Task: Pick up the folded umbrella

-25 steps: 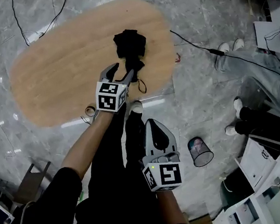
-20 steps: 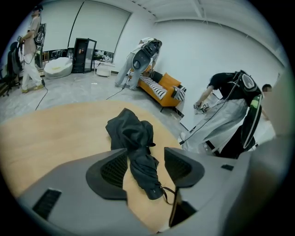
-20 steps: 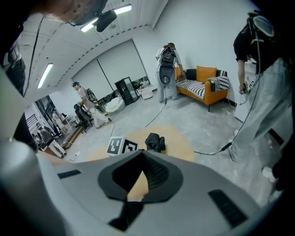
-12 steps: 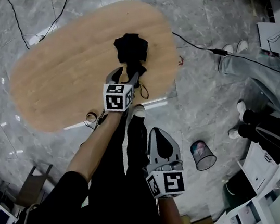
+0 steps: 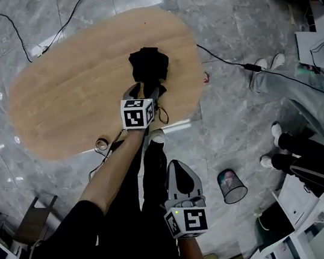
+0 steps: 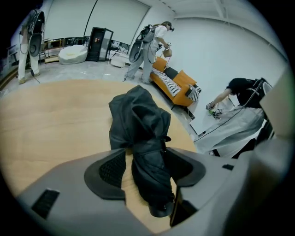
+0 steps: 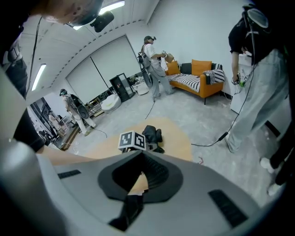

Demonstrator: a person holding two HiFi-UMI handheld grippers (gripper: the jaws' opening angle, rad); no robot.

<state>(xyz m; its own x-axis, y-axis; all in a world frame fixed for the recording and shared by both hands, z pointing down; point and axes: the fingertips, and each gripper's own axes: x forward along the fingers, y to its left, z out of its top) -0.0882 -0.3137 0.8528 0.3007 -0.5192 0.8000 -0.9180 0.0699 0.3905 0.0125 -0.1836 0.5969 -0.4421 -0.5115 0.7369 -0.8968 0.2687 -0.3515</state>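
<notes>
since a second ago the left claw (image 5: 143, 88) has dropped closer to the folded umbrella (image 5: 148, 63) lying on the wooden table (image 5: 64, 92). its jaws have just been opening and stand wide around the umbrella's handle end, not squeezing. the right claw (image 5: 176, 166) hangs beside the table, closed and empty.

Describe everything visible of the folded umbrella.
The folded umbrella is black, with glossy, crumpled fabric bunched loosely at its far end and strapped tighter toward a round dark cap at the near end. It lies flat on the wooden table, near its edge. The left gripper straddles it; its jaws have just been opening, neither visibly pressing it.
</notes>
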